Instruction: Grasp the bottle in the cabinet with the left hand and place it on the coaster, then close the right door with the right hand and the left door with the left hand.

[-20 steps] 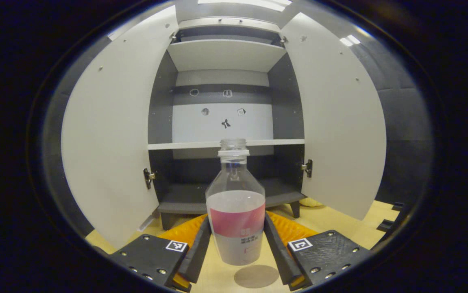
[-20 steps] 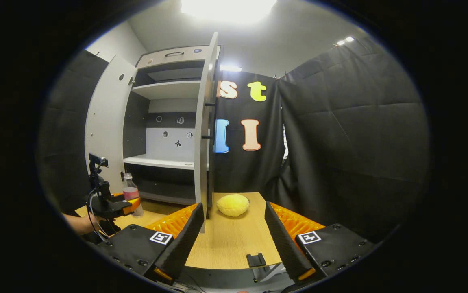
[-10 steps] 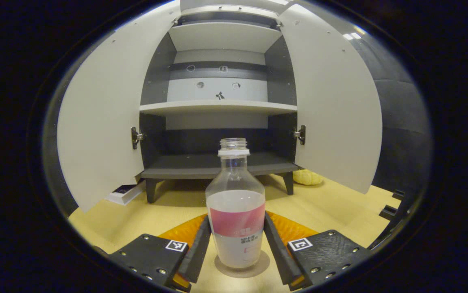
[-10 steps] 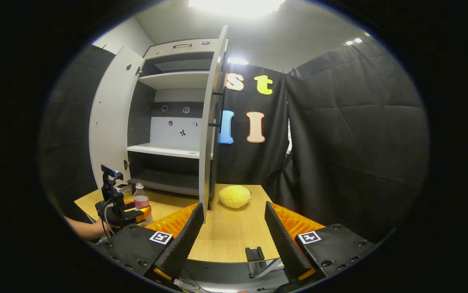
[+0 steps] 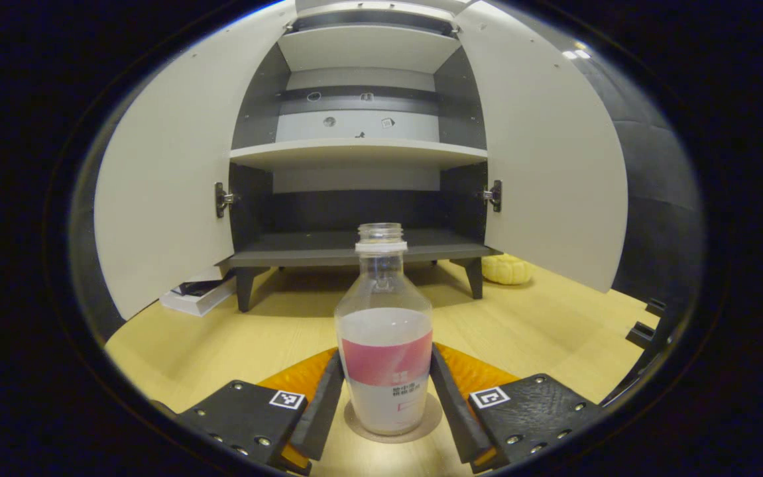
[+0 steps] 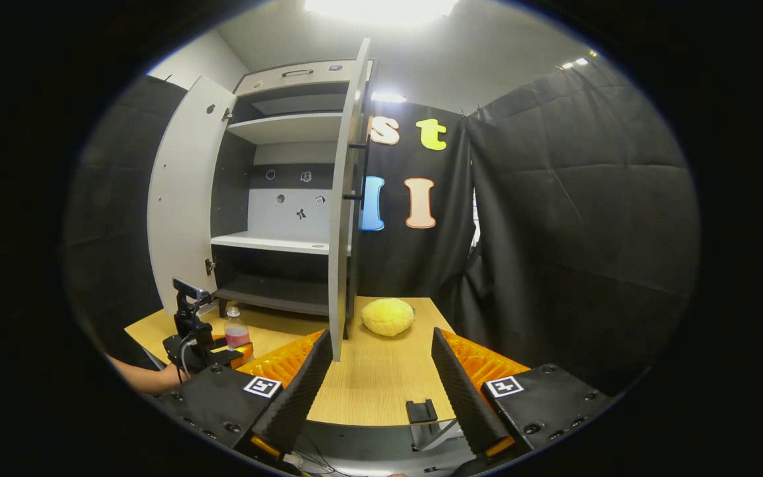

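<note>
Your left gripper [image 5: 386,397], jaws clamped on the capless, part-filled bottle [image 5: 384,344] at its label, rests it on the coaster [image 5: 391,430]; keep it upright, the smooth plastic could slip and spill.

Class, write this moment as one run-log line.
left gripper: shut on bottle | bottle: upright on coaster | right gripper: open, idle | cabinet doors: both open

So the bottle [image 5: 384,331] stands upright on the coaster [image 5: 421,427], right between the left claw [image 5: 384,414] fingers, out on the surface [image 5: 540,331] in front of the cabinet [image 5: 354,152]. Both doors hang open (left door [image 5: 162,192], right door [image 5: 553,159]). A book [image 5: 199,297] lies under the left door, and a round lumpy thing [image 5: 506,269] sits behind the right one.
</note>
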